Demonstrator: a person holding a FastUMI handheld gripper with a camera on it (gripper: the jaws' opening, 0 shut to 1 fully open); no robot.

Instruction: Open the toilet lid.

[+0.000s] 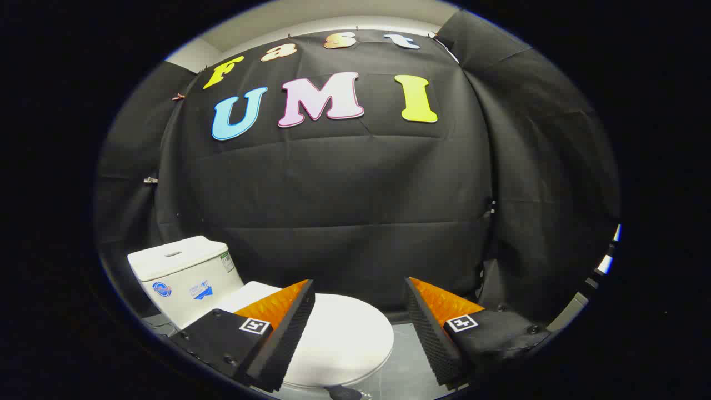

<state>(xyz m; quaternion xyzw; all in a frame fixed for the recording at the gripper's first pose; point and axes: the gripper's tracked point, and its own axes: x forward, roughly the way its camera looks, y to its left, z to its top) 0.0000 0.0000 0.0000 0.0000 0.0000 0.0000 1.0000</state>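
Toilet (311, 328) sits low in the frame, toward the lower left, a white one with its tank (180, 272) standing at the far left against the black cloth wall (344, 194). Its lid (344, 339) lies flat and closed over the bowl, a smooth white oval stretching from the tank's base toward the lower centre. I hold my gripper (360, 289) above and just short of it, fingers spread wide with nothing between them. My left finger (283, 333) crosses over the near left part of the lid in the picture, though I cannot tell whether it touches the surface or hangs just above it. My right finger (439, 339) sits to the right of the lid, over the pale grey floor (402, 366), apart from the toilet. The front edge of the lid curves out into the gap between my two fingers, nearer the left one. Two small stickers show on the front face of the tank, and a shallow slot marks its top. The cloth wall fills the upper and middle frame, creased in broad folds, with a strip of pale ceiling (311, 22) above it at the top.
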